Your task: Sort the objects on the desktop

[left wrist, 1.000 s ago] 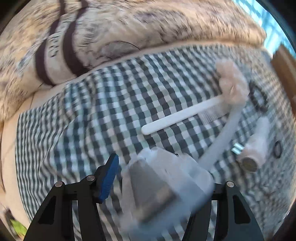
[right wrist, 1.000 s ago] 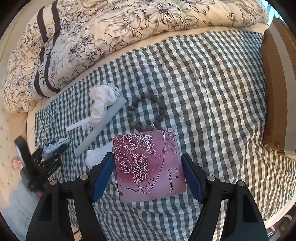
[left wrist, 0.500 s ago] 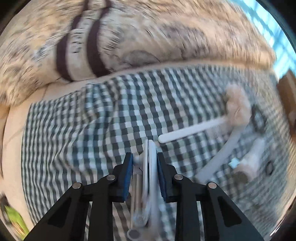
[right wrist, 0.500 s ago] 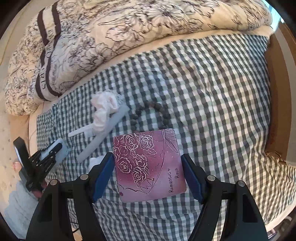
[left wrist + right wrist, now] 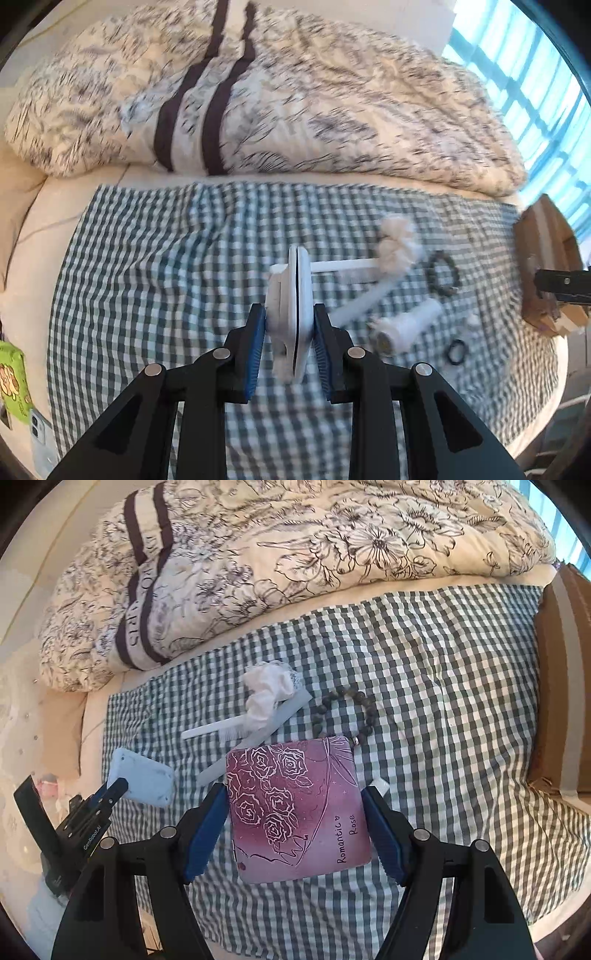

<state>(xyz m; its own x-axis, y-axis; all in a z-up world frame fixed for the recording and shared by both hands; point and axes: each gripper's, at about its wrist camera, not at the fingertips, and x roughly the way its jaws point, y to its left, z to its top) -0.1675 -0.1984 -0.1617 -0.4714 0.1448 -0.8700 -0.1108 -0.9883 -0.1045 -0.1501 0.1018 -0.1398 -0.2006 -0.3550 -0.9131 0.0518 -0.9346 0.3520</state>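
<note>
My left gripper (image 5: 290,345) is shut on a flat white case (image 5: 293,314), held edge-on above the checked cloth (image 5: 147,280); the case (image 5: 142,777) and the left gripper (image 5: 110,794) also show in the right wrist view. My right gripper (image 5: 295,821) is shut on a purple square box with roses (image 5: 297,808) above the cloth (image 5: 443,701). On the cloth lie a white comb (image 5: 221,731), a crumpled white cloth (image 5: 269,694), a grey strip (image 5: 258,734), a bead bracelet (image 5: 343,712) and a white tube (image 5: 410,325).
A floral quilt (image 5: 295,554) is heaped along the far side. A cardboard box (image 5: 561,686) stands at the right edge of the bed. A small black ring (image 5: 456,351) lies near the tube. A green packet (image 5: 13,380) and a phone (image 5: 38,432) lie at the left.
My left gripper has closed on the white case, turned it edge-on and lifted it away from the cloth. My right gripper keeps holding the purple box, moving only slightly.
</note>
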